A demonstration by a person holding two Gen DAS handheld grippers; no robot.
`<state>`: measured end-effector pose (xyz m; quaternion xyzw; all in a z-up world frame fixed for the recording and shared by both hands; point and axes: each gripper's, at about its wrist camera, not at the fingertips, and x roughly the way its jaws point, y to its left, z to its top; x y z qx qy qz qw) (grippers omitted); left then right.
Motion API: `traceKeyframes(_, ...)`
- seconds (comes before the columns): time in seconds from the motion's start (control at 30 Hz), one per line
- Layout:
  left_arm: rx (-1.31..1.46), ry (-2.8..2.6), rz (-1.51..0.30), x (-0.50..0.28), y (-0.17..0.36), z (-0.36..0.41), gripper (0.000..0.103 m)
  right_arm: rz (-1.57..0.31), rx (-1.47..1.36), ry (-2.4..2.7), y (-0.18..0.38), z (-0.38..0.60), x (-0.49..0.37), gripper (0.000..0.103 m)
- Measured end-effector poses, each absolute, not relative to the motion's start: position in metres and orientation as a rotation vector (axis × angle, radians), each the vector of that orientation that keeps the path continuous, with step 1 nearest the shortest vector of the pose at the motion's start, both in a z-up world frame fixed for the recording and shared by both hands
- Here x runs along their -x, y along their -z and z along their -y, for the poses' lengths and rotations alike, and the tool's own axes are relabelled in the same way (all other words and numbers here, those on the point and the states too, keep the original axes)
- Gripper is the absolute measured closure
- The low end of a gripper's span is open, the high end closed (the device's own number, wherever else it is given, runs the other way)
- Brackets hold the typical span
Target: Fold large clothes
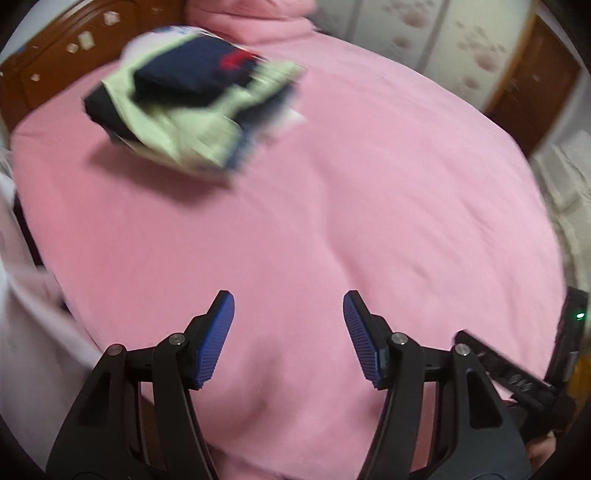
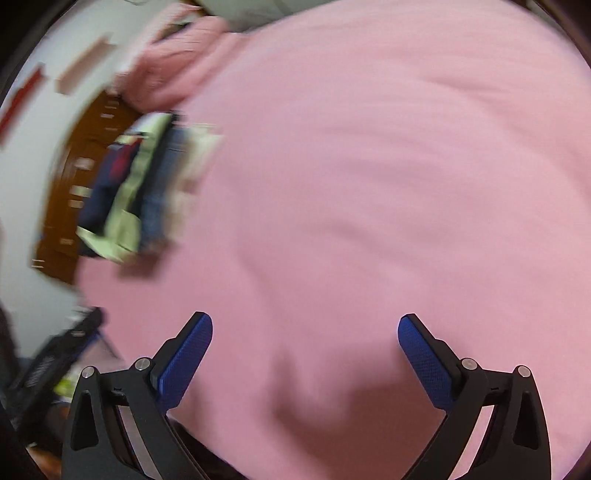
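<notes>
A folded pile of clothes [image 1: 188, 99], navy and pale green with a red mark on top, lies on the pink bed cover [image 1: 332, 206] toward the far left. It also shows, blurred, at the left of the right wrist view [image 2: 136, 188]. My left gripper [image 1: 288, 325] is open and empty above the near part of the cover, well short of the pile. My right gripper [image 2: 304, 343] is open wide and empty over bare pink cover [image 2: 369, 184].
A brown wooden headboard [image 1: 55, 55] runs behind the pile. A folded pink blanket [image 1: 255, 18] lies at the bed's far end. A wardrobe with floral doors [image 1: 424, 40] stands beyond. The other gripper's black body [image 1: 524, 384] shows at lower right.
</notes>
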<state>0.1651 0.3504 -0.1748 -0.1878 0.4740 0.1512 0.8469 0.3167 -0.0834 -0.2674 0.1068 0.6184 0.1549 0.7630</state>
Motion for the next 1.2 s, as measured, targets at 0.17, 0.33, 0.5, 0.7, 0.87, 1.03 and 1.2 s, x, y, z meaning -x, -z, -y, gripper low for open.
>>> traceKeyframes(0.17, 0.243, -0.161, -1.064, -0.141, 0.143, -0.24, 0.044, -1.416, -0.158, -0.23, 0.232, 0.18, -0.235, 0.001)
traceKeyframes(0.33, 0.124, -0.105, -1.104, -0.12, 0.105, -0.17, 0.044, -1.436, -0.333, -0.112, 0.187, 0.247, -0.173, 0.001)
traceKeyframes(0.5, 0.206, -0.089, -1.116, -0.109, 0.067, -0.156, 0.043, -1.391, -0.406, -0.069, 0.142, 0.277, -0.157, 0.001)
traceKeyframes(0.7, 0.163, -0.041, -1.05, -0.103, 0.012, -0.149, 0.039, -1.279, -0.368, -0.108, 0.077, 0.269, -0.158, 0.001)
traceKeyframes(0.87, 0.087, -0.027, -1.008, -0.096, -0.015, -0.137, 0.029, -1.198, -0.283, -0.148, 0.043, 0.233, -0.158, 0.001)
traceKeyframes(1.03, 0.071, -0.042, -1.003, -0.088, -0.025, -0.142, 0.019, -1.188, -0.273, -0.124, 0.021, 0.207, -0.157, 0.001)
traceKeyframes(1.2, 0.056, -0.078, -1.003, -0.078, -0.023, -0.15, 0.004, -1.182, -0.258, -0.1, 0.011, 0.195, -0.15, 0.0)
